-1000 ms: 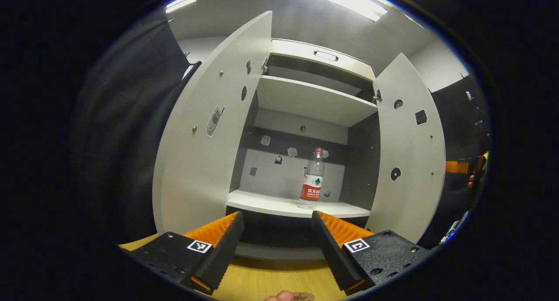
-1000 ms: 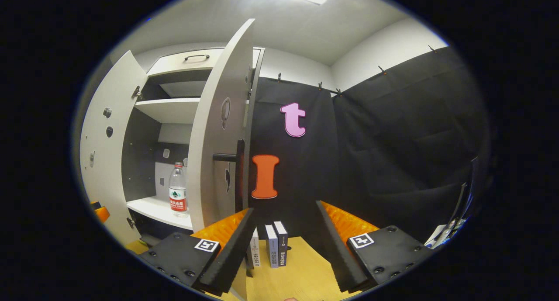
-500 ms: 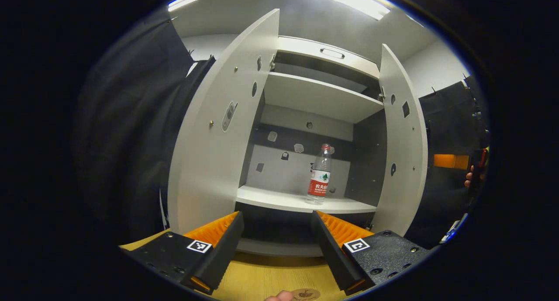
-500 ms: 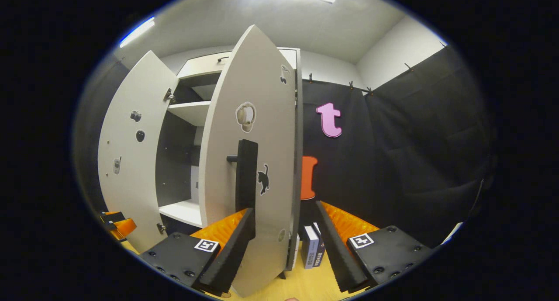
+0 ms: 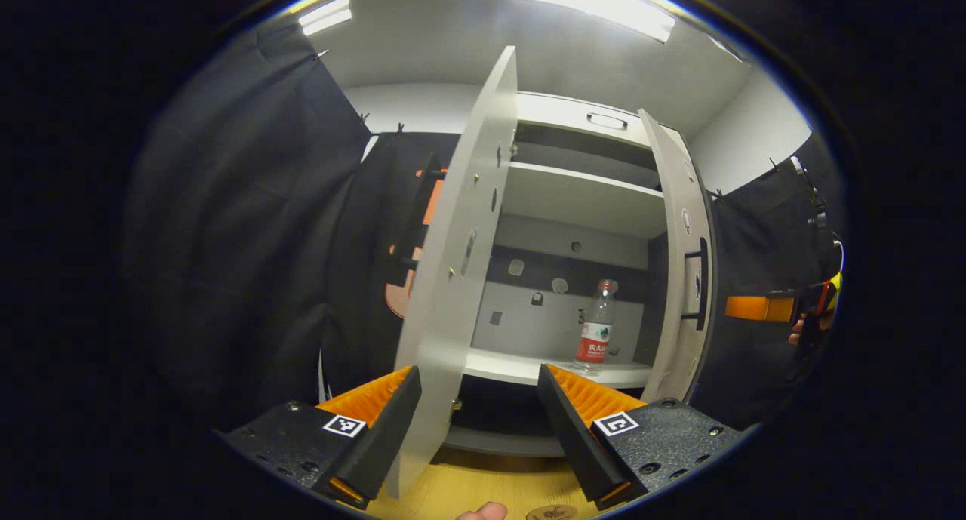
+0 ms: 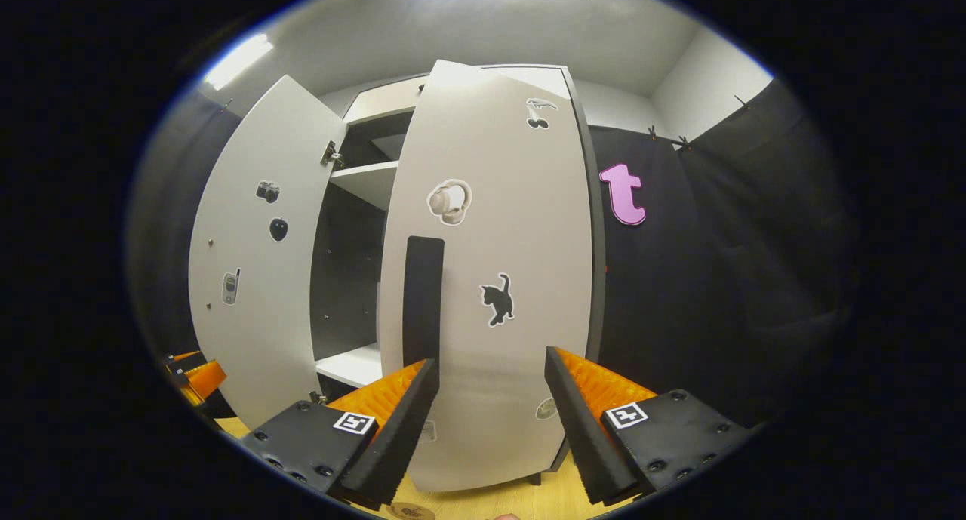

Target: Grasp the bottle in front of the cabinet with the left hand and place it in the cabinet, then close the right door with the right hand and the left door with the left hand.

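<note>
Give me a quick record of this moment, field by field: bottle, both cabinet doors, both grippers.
bottle: upright on the lower shelf inside the cabinet
right door: nearly shut, handle facing out
left door: open, swung out
right gripper: open, empty, facing the right door's front
left gripper: open, empty, in front of the left door's edge
task stage: bottle placed; left door not yet closed
</note>
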`<move>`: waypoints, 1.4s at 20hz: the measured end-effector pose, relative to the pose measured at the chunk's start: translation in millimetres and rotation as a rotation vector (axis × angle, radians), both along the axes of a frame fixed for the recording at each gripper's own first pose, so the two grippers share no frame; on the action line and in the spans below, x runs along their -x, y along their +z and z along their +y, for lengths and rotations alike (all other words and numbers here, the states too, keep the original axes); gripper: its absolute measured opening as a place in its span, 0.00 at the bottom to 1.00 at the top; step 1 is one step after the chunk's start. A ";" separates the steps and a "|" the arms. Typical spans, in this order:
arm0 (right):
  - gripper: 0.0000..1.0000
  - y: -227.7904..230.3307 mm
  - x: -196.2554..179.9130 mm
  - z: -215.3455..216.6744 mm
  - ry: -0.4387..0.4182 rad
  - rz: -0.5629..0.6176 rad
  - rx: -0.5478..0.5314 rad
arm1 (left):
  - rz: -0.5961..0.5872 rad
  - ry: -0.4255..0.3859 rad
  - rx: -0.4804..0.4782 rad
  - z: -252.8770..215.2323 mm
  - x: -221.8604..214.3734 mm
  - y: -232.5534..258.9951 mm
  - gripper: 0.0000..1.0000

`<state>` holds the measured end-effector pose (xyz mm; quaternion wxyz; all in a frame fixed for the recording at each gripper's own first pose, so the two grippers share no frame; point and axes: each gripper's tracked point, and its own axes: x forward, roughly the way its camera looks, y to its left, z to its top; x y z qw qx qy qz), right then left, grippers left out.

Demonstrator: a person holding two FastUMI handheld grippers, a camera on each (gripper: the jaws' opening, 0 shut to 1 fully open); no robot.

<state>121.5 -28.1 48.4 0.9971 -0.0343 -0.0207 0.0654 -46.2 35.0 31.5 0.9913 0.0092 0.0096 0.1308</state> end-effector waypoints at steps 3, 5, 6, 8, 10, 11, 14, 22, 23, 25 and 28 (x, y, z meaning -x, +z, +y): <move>0.95 -7.4 9.4 -1.3 0.002 -0.008 -0.001 | -0.065 0.126 0.002 36.6 17.6 35.4 0.97; 0.95 -12.2 19.3 -1.6 0.007 -0.008 -0.011 | -0.101 0.202 0.011 60.8 30.8 56.9 0.98; 0.95 -15.0 24.7 -2.5 0.012 -0.008 -0.014 | -0.111 0.230 0.007 73.8 32.8 66.7 0.94; 0.95 -21.6 34.0 -4.4 0.013 -0.003 -0.002 | -0.119 0.286 -0.005 104.8 29.2 80.7 0.94; 0.95 -25.5 44.8 -11.4 0.005 -0.002 0.010 | -0.101 0.287 -0.016 121.9 17.9 85.0 0.94; 0.95 -27.0 50.5 -13.7 0.002 0.000 0.002 | -0.087 0.289 -0.027 128.3 11.0 85.9 0.95; 0.95 -36.0 60.7 -27.3 -0.031 0.016 -0.027 | -0.067 0.288 -0.047 143.5 -12.8 89.2 0.94; 0.95 -53.9 79.2 -65.5 -0.132 0.057 -0.058 | -0.051 0.220 -0.058 138.4 -54.1 80.0 0.94; 0.95 -56.4 80.7 -67.6 -0.136 0.062 -0.061 | -0.052 0.209 -0.081 136.2 -56.7 80.3 0.93; 0.95 -60.3 82.8 -69.9 -0.145 0.070 -0.065 | -0.031 0.176 -0.126 126.8 -60.8 82.0 0.89; 0.95 -62.1 84.2 -70.7 -0.149 0.077 -0.071 | 0.002 0.113 -0.184 105.9 -62.5 83.1 0.92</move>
